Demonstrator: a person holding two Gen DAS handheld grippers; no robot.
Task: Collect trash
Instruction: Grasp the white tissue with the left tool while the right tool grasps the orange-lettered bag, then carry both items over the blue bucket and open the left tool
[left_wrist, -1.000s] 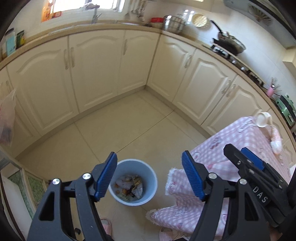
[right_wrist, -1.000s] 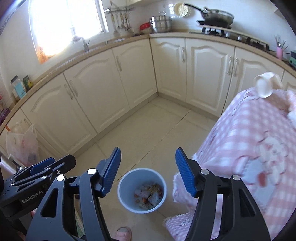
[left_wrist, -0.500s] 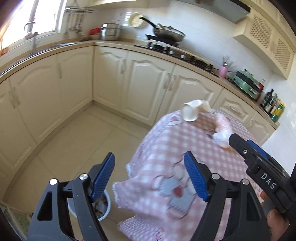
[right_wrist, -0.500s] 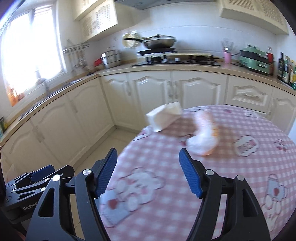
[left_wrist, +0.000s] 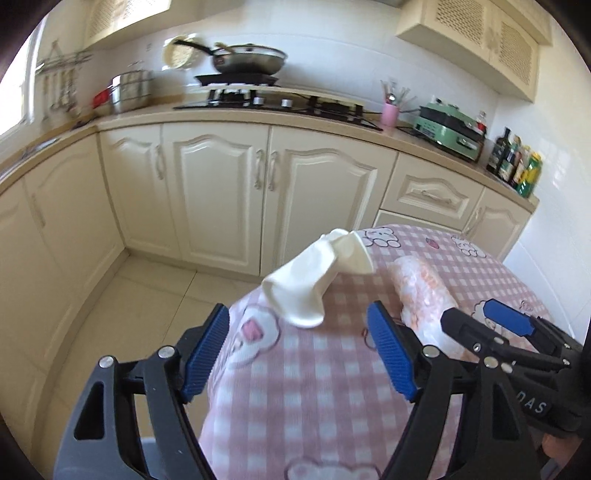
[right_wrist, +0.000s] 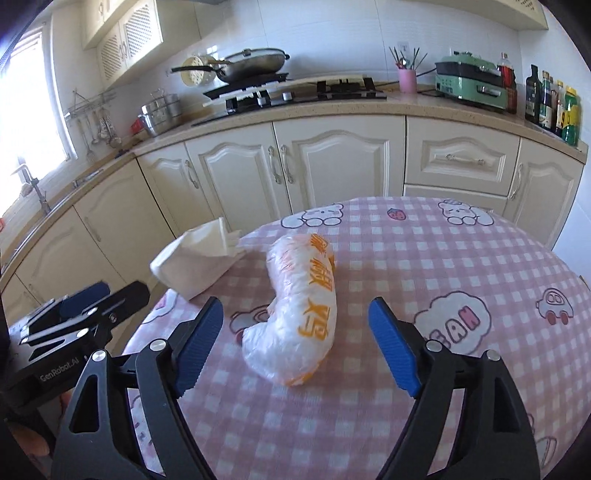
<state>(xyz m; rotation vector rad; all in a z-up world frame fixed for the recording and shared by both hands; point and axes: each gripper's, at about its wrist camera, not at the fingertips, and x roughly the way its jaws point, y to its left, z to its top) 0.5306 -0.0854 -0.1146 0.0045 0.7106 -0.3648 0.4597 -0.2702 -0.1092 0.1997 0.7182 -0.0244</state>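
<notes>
**Both tongs over the table, nothing gripped**

My left gripper (left_wrist: 299, 354) hangs over the left edge of the table (left_wrist: 332, 417), which wears a pink checked cloth printed with bears. Its blue pads (left_wrist: 389, 354) stand wide apart with only cloth showing between them. Just beyond the tips, right at that left edge, sits a white crumpled paper cup (left_wrist: 314, 280), tipped on its side with its open mouth toward me and its squashed end pointing toward the far edge. It touches neither pad.

My right gripper (right_wrist: 295, 350) is over the middle of the tabletop, and its jaws are opening. Between and just ahead of them lies a clear plastic bag (right_wrist: 303, 314) with orange lettering, rolled into a fat curved bundle that runs from near my tips toward the far edge. The pads are clear of it on both sides. The same white cup shows to the bag's left at the table's left edge, near the bag but apart from it.

Each gripper appears in the other's view: the right at the lower right of the left camera, the left at the lower left of the right camera.

Beyond the far edge run cream cabinets (right_wrist: 332, 162) and a counter with a gas hob (right_wrist: 306, 92).
</notes>
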